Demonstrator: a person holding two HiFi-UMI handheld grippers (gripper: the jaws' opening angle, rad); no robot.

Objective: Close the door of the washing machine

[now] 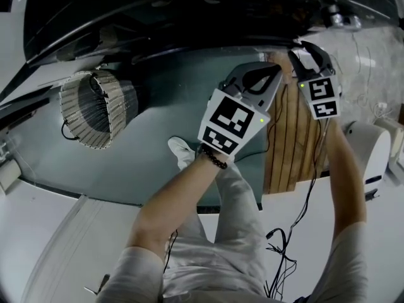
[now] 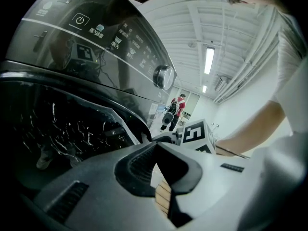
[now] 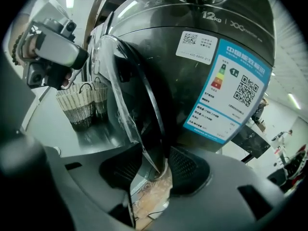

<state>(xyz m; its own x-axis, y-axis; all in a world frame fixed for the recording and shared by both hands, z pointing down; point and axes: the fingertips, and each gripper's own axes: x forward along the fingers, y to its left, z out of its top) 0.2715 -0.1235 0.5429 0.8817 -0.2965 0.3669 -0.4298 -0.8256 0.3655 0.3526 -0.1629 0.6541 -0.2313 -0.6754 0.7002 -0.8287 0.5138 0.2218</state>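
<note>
The dark washing machine [image 1: 189,11] fills the top of the head view. Its control panel with a round knob [image 2: 163,77] shows in the left gripper view. In the right gripper view the door's curved edge [image 3: 144,109], covered in clear film, stands out from the drum front. My right gripper [image 3: 154,165] is open, and the door's edge runs between its pads without being pinched. My left gripper [image 2: 156,146] is shut on nothing and sits just left of the right gripper [image 1: 297,46], close to the machine's front.
A wicker basket [image 1: 95,109] stands on the teal floor at the left. A wooden slatted board [image 1: 293,137] lies under the grippers. A white appliance [image 1: 372,150] is at the right, and cables [image 1: 284,257] trail near my legs. A person stands far off down the hall.
</note>
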